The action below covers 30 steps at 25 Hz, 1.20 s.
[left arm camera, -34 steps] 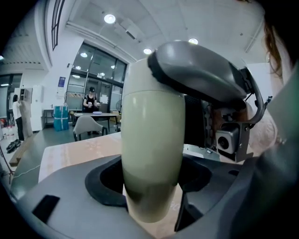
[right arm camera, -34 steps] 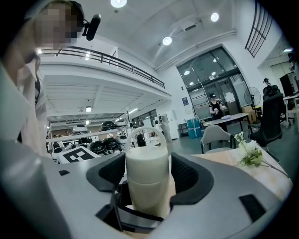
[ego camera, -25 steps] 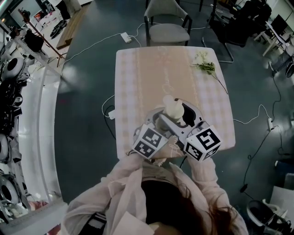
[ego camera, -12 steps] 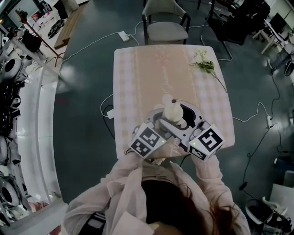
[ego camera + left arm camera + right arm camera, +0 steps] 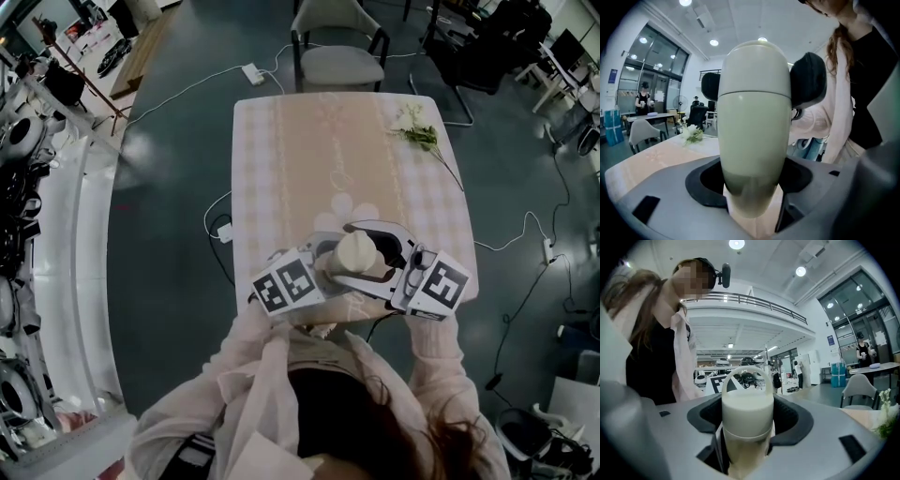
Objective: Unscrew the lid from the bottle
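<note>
A cream bottle (image 5: 356,251) hangs over the near edge of the table (image 5: 309,159), held between both grippers close to the person's chest. The left gripper (image 5: 323,262) is shut on its body; in the left gripper view the bottle (image 5: 754,131) fills the middle, wedged between the grey jaws of the left gripper (image 5: 752,197). The right gripper (image 5: 380,251) comes in from the other side. In the right gripper view the lid (image 5: 747,416) with its loop handle (image 5: 747,371) sits between the dark pads of the right gripper (image 5: 747,437), which close on it.
A sprig of white flowers (image 5: 417,131) lies at the table's far right. A chair (image 5: 339,61) stands behind the table. Cables and a power strip (image 5: 253,73) lie on the floor. Shelving with equipment lines the left side.
Both grippers have swung round together with the bottle, bringing it nearer the person and the table's near edge. The two marker cubes now sit farther apart.
</note>
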### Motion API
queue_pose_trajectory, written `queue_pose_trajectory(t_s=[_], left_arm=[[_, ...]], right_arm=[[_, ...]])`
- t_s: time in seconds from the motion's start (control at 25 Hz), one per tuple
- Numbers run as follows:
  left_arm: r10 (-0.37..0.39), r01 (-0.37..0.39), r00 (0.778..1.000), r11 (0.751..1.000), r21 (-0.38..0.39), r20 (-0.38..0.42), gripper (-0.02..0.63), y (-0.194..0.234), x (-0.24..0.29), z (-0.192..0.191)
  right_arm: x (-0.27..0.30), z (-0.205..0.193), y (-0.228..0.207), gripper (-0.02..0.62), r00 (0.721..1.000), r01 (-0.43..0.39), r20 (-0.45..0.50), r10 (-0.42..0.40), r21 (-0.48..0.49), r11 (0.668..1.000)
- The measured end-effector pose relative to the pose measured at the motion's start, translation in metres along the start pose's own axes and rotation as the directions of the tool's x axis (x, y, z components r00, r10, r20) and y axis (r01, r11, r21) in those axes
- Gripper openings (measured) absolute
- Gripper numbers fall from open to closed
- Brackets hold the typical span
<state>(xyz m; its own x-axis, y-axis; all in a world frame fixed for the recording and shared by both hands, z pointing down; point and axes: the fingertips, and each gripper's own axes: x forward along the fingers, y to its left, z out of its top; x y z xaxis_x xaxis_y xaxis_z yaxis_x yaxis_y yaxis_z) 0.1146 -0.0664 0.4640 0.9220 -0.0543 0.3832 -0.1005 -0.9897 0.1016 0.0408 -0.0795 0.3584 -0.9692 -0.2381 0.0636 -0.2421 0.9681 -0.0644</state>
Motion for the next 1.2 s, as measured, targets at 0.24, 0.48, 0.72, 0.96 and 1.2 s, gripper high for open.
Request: queue_pose_trajectory(t_s=[0.24, 0.48, 0.72, 0.96, 1.2], left_arm=[[-0.128, 0.128, 0.992, 0.99, 0.063, -0.002, 0.316, -0.022, 0.003, 0.002], [-0.162, 0.161, 0.987, 0.984, 0.072, 0.007, 0.316, -0.032, 0.0, 0.001], [-0.091, 0.091, 0.996, 0.996, 0.026, 0.007, 0.315, -0.017, 0.002, -0.001], [0.056, -0.052, 0.996, 0.997, -0.064, 0.065, 0.316, 0.012, 0.0, 0.003], [0.245, -0.234, 0.966, 0.964, -0.128, 0.08, 0.316, 0.042, -0.008, 0.005]], right_arm=[[-0.008, 0.006, 0.021, 0.31, 0.988, -0.151, 0.033, 0.151, -0.009, 0.988], [-0.01, 0.005, 0.03, 0.313, 0.98, -0.187, 0.062, 0.187, -0.012, 0.982], [-0.012, 0.004, 0.014, 0.319, 0.996, -0.062, 0.066, 0.064, -0.022, 0.998], [-0.019, 0.007, -0.007, 0.36, 0.991, 0.082, 0.109, -0.082, 0.004, 0.997], [-0.026, 0.012, -0.025, 0.357, 0.943, 0.317, 0.115, -0.312, -0.026, 0.948]])
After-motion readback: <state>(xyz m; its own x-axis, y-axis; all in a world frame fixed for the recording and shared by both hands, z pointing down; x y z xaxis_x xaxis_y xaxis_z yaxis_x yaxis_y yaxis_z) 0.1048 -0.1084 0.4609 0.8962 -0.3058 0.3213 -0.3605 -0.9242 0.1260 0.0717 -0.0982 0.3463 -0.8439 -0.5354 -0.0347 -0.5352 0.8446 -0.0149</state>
